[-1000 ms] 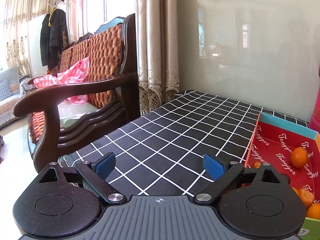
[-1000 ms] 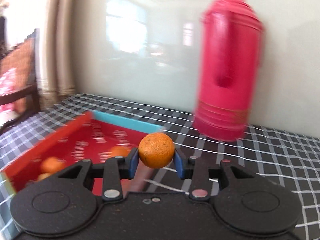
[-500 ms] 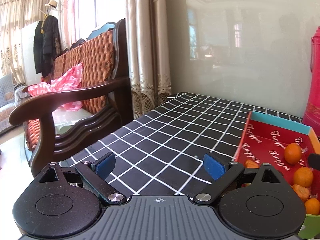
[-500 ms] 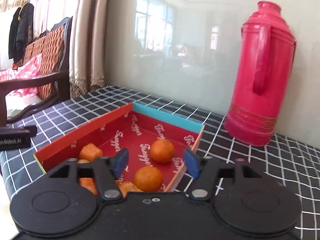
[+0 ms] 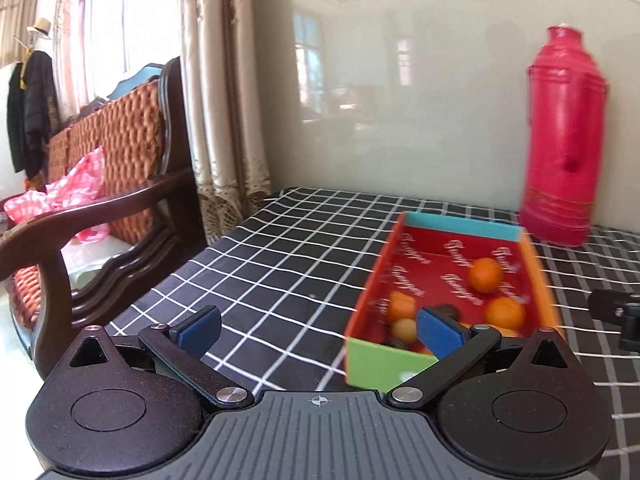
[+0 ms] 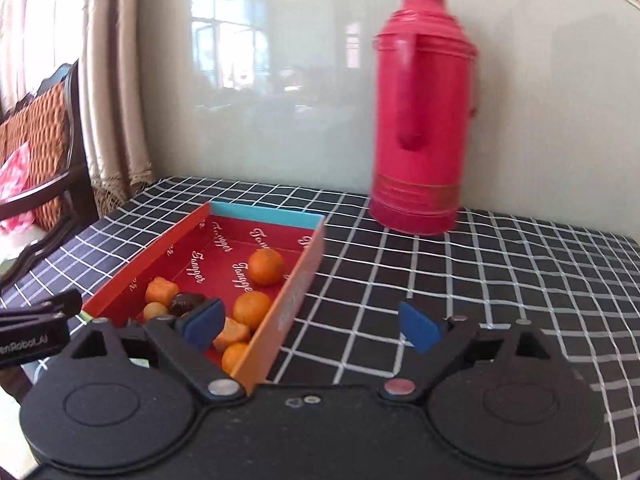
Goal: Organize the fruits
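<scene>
The jaws of the right gripper (image 6: 312, 326) are seen spread wide, having just been opening, and nothing is held between them; its left pad hangs over the near end of the box (image 6: 298, 292) while the right pad stands over bare checked cloth. The jaws of the left gripper (image 5: 316, 330) are likewise at their widest and empty, having just opened a little further, with the right pad above the box's near corner and the left pad over the cloth.

The fruits are found inside the red box: one orange (image 6: 267, 266) lies alone toward the far end, another orange (image 6: 251, 310) sits mid-box, and a cluster of orange pieces, a pale round fruit (image 6: 155, 310) and a dark fruit (image 6: 188, 302) is gathered at the near end. No loose fruit is seen on the cloth. The step in hand is judged to be a release just completed into the box. The next move is judged to call for a search beyond these views for any remaining fruit, the jaws being kept open for the approach.

The surface (image 6: 440, 280) is covered by a black cloth with a white grid. A tall red thermos (image 6: 420, 120) stands near the box's far right corner, against a glossy pale wall. A wooden armchair (image 5: 120, 184) with a woven orange back, a pink checked cloth (image 5: 68, 188), curtains and a bright window are seen to the left
</scene>
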The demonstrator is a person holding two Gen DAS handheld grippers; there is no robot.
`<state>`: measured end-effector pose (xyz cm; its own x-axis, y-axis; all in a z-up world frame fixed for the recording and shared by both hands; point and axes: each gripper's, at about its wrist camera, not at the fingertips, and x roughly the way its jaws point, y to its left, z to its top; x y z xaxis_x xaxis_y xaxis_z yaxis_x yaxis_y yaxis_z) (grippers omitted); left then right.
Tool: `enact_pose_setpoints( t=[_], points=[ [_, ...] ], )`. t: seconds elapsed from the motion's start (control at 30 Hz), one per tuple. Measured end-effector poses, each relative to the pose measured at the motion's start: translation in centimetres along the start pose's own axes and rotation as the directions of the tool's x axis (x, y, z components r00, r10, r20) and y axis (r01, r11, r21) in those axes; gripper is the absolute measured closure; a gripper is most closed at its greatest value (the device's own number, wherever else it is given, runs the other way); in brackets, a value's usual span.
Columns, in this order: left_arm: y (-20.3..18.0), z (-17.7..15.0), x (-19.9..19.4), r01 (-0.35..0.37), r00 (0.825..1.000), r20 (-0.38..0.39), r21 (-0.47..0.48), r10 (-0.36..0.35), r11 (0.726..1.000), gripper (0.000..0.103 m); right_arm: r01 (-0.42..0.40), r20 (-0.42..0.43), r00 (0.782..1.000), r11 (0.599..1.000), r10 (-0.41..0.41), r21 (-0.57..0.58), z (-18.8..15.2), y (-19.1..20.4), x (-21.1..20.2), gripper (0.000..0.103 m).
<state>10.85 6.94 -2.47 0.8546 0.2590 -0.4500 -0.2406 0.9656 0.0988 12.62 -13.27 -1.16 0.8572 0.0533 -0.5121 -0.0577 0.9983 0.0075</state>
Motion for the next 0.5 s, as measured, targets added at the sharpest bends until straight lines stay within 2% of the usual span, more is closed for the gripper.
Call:
enact_pose_setpoints(
  t=[0.27,0.33,0.5],
  points=[
    [0.4,0.0,-7.0,0.041,0.999,0.012,0.021,-0.041,0.999,0.000,0.058,0.034,0.998,0.998,-0.058,0.014,-1.2,0.2,-6.4,0.014],
    [0.6,-0.2,-8.4,0.048,0.999,0.020,0.027,-0.048,0.999,0.000,0.066,0.041,0.997,0.998,-0.066,0.021,-1.5,0.3,-7.7,0.006],
    [1.3,-0.8,-10.8,0.073,0.997,0.021,0.018,-0.073,0.997,0.000,0.095,0.072,0.993,0.995,-0.096,0.025,-2.3,0.6,-10.5,0.006]
  ],
)
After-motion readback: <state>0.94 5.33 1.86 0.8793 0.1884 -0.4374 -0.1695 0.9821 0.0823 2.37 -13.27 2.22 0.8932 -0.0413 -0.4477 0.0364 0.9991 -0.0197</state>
